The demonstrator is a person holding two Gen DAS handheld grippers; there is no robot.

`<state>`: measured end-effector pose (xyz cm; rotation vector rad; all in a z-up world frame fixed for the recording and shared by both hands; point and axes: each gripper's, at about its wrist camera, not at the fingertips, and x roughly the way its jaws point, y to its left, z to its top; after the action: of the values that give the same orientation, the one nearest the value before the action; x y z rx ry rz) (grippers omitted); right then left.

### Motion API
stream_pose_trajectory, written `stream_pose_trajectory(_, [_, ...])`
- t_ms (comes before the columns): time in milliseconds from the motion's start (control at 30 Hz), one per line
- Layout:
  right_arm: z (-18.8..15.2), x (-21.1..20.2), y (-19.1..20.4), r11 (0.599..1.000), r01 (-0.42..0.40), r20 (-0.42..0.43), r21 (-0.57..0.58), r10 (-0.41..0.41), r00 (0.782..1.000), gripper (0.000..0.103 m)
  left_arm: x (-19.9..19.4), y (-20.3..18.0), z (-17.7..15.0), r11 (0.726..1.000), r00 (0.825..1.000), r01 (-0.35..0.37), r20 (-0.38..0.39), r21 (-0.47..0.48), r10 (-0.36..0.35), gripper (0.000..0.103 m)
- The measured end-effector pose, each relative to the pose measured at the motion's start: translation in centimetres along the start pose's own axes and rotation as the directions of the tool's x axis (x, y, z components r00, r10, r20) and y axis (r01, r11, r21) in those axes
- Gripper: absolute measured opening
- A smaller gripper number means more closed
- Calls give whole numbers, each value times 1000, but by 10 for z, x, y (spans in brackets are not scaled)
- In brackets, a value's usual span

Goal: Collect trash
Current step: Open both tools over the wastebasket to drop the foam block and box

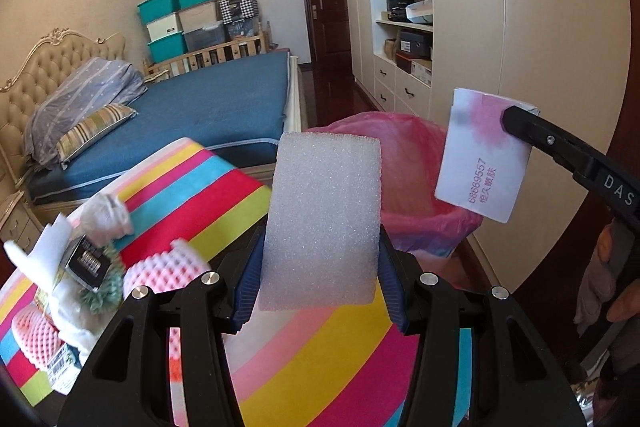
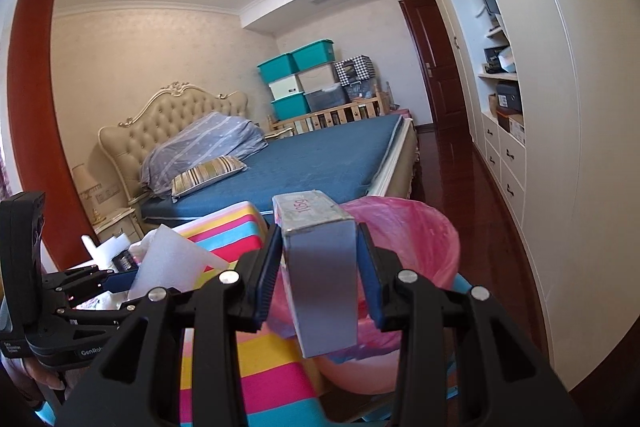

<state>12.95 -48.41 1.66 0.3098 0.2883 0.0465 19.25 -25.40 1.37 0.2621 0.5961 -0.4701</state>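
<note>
The striped table (image 1: 328,355) carries a heap of foam scraps (image 1: 80,267) at its left, with the pink-lined bin (image 2: 408,239) just beside its far edge. The left gripper (image 1: 320,287) pinches a white foam block (image 1: 324,223) upright above the table. The right gripper (image 2: 318,275) clamps a small carton (image 1: 484,155) near the bin's rim, printed "68669557" and, seemingly, "105g".

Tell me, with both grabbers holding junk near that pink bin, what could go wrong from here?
The left gripper pinches only the lower part of a tall, soft foam block, so it might bend or slip before reaching the pink-lined bin. The right gripper holds a small carton close beside it; both heading for one opening could bump. A dropped piece might land on the striped cloth instead.
</note>
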Motion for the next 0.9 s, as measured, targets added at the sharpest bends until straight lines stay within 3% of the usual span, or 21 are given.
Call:
stream_pose_trajectory(500, [6,65,-43,999,43,-78,30,-41,996,37,61,-17,44,999,1000,26,3,-24,-26,48])
stream_pose_trajectory(567, [6,71,-47,998,55,-88,31,-53,995,40,65,-15,47,999,999,34,6,-40,-33,48])
stream_pose_trajectory(633, [4,68,-50,997,66,-81,47,-62,995,74,69,-12,52,997,999,44,8,-62,-43,48])
stream_pose_trajectory(900, [1,32,-57,994,95,-18,57,-94,995,75,79,-11,69,984,990,136,44,-117,-132,50])
